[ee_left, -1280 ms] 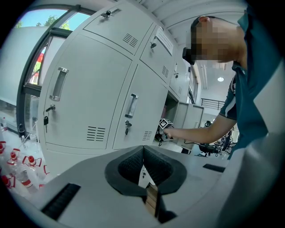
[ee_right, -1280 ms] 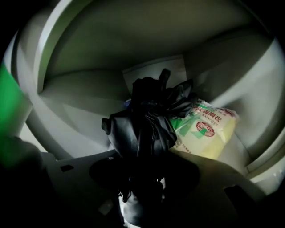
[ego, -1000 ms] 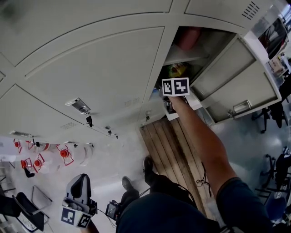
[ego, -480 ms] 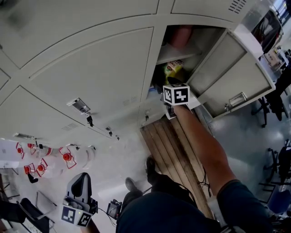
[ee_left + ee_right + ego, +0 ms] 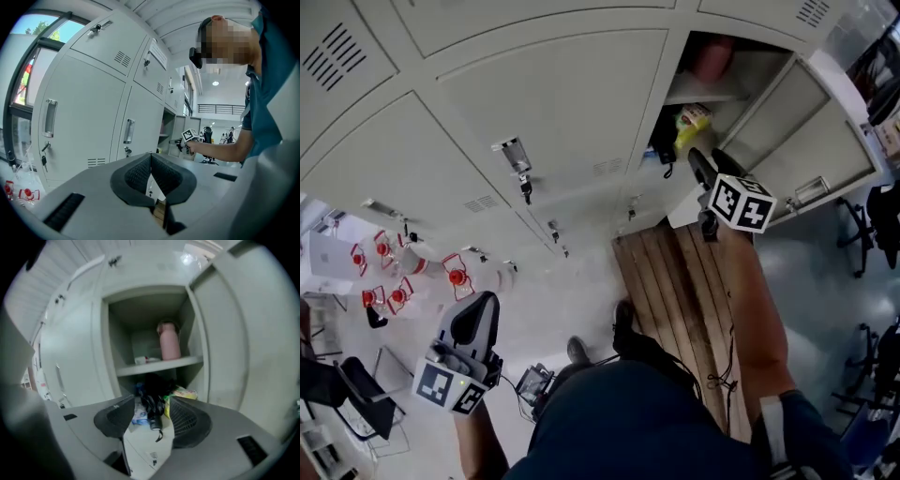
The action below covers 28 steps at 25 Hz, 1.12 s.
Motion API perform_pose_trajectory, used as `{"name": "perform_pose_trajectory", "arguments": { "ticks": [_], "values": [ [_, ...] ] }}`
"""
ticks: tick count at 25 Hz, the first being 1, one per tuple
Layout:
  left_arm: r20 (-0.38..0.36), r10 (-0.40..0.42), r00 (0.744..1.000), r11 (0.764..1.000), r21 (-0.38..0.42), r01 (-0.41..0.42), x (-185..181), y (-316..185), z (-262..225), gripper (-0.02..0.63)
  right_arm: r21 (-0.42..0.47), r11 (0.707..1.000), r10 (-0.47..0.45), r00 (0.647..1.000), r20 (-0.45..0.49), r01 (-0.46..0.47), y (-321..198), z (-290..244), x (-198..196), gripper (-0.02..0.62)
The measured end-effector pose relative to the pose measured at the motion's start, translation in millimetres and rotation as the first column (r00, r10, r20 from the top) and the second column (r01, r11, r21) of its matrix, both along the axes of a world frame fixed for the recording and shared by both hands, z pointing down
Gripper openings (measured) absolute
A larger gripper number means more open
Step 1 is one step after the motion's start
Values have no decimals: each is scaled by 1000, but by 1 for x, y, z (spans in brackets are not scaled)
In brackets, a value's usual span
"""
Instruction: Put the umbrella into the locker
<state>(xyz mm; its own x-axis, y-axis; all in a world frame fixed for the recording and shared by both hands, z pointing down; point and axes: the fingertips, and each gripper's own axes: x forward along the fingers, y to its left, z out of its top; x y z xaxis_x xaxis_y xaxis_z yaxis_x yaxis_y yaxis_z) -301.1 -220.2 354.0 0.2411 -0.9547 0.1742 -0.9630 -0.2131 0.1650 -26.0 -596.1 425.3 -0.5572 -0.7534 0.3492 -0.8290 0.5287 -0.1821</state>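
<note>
While my right gripper (image 5: 152, 416) points into the open locker (image 5: 108, 348), its jaws stand wide apart with nothing pressed between the pads. Through the gap I see the umbrella (image 5: 151, 399), black and folded, lying in the lower compartment under the shelf (image 5: 159, 365), its handle end and strap toward me. It is clear of my jaws, which sit just outside the opening. A yellow packet (image 5: 185, 393) lies beside the umbrella on its right, touching or nearly so, and a blue and white packet (image 5: 139, 417) lies on its left. On the shelf above stands a pink bottle (image 5: 169, 341), upright, with some small white thing near it that I cannot make out. The door (image 5: 220, 333) hangs open on the right. My left gripper (image 5: 150, 157) is well apart from all this, low at my left side before the closed lockers (image 5: 89, 122), its jaws shut together and holding nothing. From the head view, wooden boards (image 5: 670, 291) lie on the floor under my right arm.
</note>
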Motion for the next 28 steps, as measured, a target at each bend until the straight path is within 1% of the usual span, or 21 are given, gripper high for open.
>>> {"name": "perform_pose_trajectory", "arguments": {
  "ticks": [1,2,3,4,6,8,10,12,14,16,18,20,24,28],
  "values": [
    [8,3,1000,1000,15,-4,-2,2,-5,18,19,1000,-3,1000,25,3,13,-14,3,243],
    [16,7,1000,1000,30,-7,-4,5,-10,18,40,999,-10,999,45,9,28,-29,6,220],
    [24,10,1000,999,43,-11,-6,7,-14,18,62,998,-25,998,61,21,44,-44,7,172],
    [32,11,999,998,56,-13,-9,11,-18,18,84,996,-45,996,76,39,61,-59,6,144],
    [45,12,999,997,79,-16,-15,19,-26,18,134,987,-97,991,98,83,97,-88,0,122],
    [54,10,998,995,101,-15,-21,30,-32,18,202,969,-161,984,78,142,137,-118,-11,107],
    [61,4,998,992,122,-11,-27,44,-39,18,268,939,-230,973,28,215,178,-145,-26,103],
    [64,-4,998,990,141,-5,-32,58,-44,18,305,915,-276,961,-4,264,217,-163,-36,97],
    [65,-13,998,987,158,3,-38,72,-49,18,314,899,-320,947,-1,304,251,-172,-44,87],
    [67,-21,998,985,173,9,-44,85,-53,18,299,892,-362,932,26,338,282,-175,-50,73],
    [66,-27,997,982,186,14,-49,97,-56,18,288,886,-388,921,30,364,309,-178,-55,44],
    [63,-30,998,980,198,17,-52,108,-58,18,274,882,-406,914,27,384,331,-178,-58,38],
    [57,-29,998,977,211,17,-57,124,-60,18,236,886,-419,907,41,398,358,-175,-60,37],
    [50,-18,999,975,220,6,-57,134,-62,18,231,896,-398,916,43,378,370,-178,-54,37]
  ]
}}
